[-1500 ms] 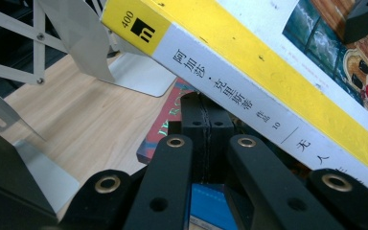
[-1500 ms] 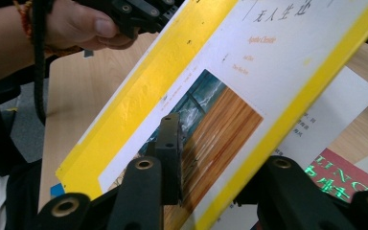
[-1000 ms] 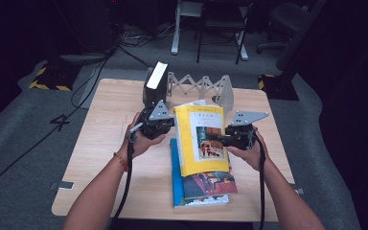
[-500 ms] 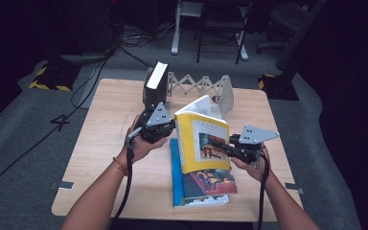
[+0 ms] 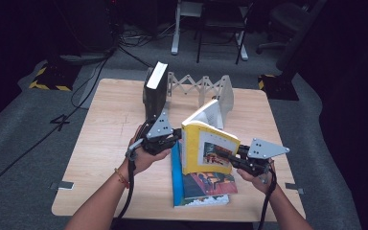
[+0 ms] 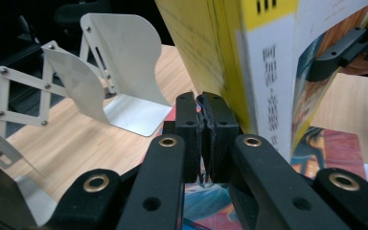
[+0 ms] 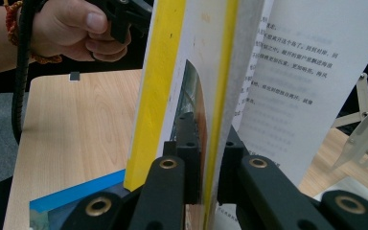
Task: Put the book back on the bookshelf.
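Nearest the person, a blue-edged picture book (image 5: pixel 201 187) is lying flat on the wooden table (image 5: pixel 110 143). Above it, the yellow paperback (image 5: pixel 206 148) is standing tilted on edge, lifted partly open. The right gripper (image 5: pixel 227 155) is pinching its front cover, jaws clamped on the sheet (image 7: pixel 211 143). The left gripper (image 5: pixel 172 139) is pressing at the spine, jaws closed together with nothing visibly between the pads (image 6: pixel 206 139). Farther back, a dark book (image 5: pixel 155 88) is leaning upright beside the white expanding book rack (image 5: pixel 201 88).
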Demonstrator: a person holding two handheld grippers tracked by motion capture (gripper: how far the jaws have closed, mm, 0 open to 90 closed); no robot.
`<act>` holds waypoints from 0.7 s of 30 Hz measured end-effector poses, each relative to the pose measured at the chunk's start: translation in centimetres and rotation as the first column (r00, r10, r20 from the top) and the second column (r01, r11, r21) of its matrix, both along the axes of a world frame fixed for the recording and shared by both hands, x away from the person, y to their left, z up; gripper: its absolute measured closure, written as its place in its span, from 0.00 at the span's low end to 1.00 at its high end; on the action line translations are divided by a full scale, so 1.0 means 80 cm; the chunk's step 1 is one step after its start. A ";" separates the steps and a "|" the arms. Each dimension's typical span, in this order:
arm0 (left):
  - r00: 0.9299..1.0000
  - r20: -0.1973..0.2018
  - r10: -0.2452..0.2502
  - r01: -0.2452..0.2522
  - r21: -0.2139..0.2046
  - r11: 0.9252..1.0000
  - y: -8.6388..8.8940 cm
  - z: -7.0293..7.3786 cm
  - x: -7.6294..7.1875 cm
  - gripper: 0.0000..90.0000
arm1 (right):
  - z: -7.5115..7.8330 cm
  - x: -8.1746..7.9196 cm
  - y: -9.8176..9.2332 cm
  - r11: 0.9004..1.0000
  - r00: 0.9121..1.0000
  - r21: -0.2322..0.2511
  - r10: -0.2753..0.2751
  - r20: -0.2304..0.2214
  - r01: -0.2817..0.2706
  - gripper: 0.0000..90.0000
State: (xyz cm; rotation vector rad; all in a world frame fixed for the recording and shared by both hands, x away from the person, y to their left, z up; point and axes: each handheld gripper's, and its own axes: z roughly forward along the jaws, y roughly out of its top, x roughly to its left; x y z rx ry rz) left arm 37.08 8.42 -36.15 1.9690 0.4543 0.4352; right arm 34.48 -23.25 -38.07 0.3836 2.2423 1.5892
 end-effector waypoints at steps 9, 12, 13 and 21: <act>1.000 -0.023 -0.010 0.010 -0.005 1.000 0.004 -0.023 -0.018 0.89 | -0.003 -0.008 -0.006 1.000 1.000 -0.005 0.004 -0.006 -0.004 0.94; 0.999 -0.034 -0.015 0.015 -0.003 1.000 0.006 -0.031 -0.025 0.87 | -0.004 -0.009 -0.007 1.000 1.000 -0.010 0.006 -0.008 -0.006 0.94; 0.999 -0.039 -0.014 0.014 0.004 1.000 0.007 -0.035 -0.028 0.86 | -0.004 -0.010 -0.007 1.000 1.000 -0.008 0.004 -0.005 -0.004 0.94; 0.998 -0.068 -0.017 0.019 0.024 1.000 0.013 -0.053 -0.049 0.83 | -0.006 -0.015 -0.010 1.000 1.000 -0.006 0.006 -0.006 -0.006 0.94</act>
